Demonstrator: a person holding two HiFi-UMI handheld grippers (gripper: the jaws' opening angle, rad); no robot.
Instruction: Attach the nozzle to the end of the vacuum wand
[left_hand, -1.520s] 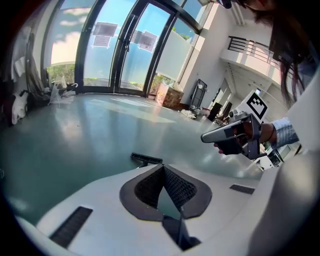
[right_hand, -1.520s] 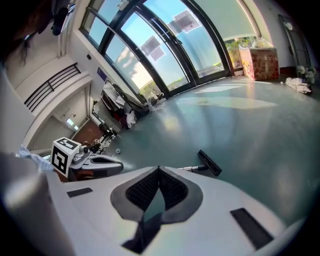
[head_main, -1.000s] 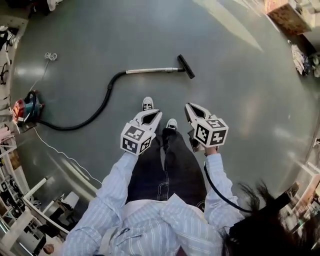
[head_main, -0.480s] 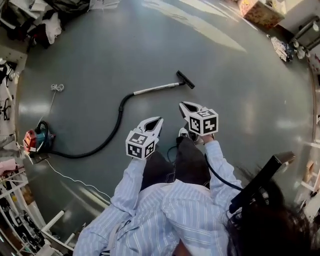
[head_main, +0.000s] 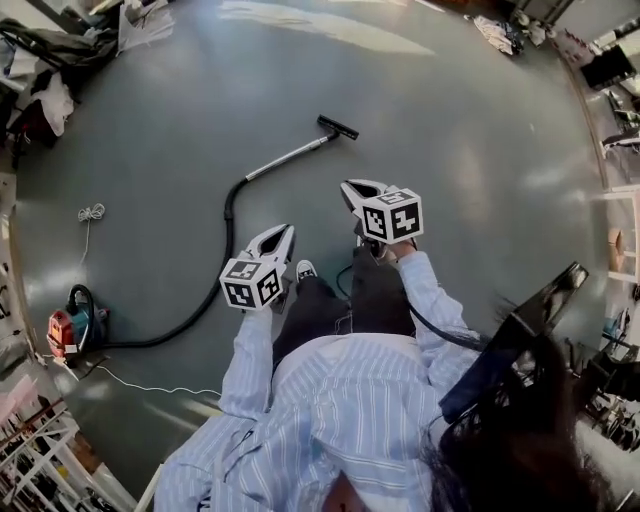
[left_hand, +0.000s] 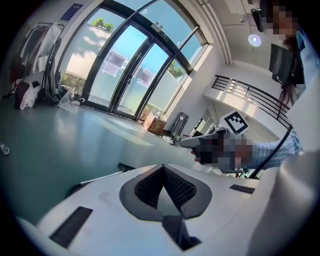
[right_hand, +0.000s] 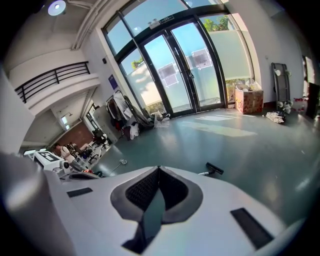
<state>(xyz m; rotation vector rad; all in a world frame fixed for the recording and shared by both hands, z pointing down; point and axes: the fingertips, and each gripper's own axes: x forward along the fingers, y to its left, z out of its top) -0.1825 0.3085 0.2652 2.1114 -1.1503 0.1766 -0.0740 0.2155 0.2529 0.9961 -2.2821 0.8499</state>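
Nozzle (head_main: 337, 127) is in neither gripper. On the left gripper (head_main: 286, 231) the fingers (left_hand: 176, 186) are pressed together with nothing between them. The right gripper (head_main: 347, 187) is the same: closed and empty. Both are held up in front of the standing person at the middle of the head view, well apart from the vacuum parts.

Farther out, on the floor (head_main: 470, 130) toward the upper middle of the frame, the black nozzle sits at the far end of the silver wand (head_main: 290, 155). The wand runs back into the dark hose (head_main: 226, 235), which curves to the vacuum cleaner (head_main: 62, 330) at the left edge.

Nozzle and wand look joined in one line, so the attachment seems done. The joint is too small to tell whether it is fully seated. If it is, nothing seems left.
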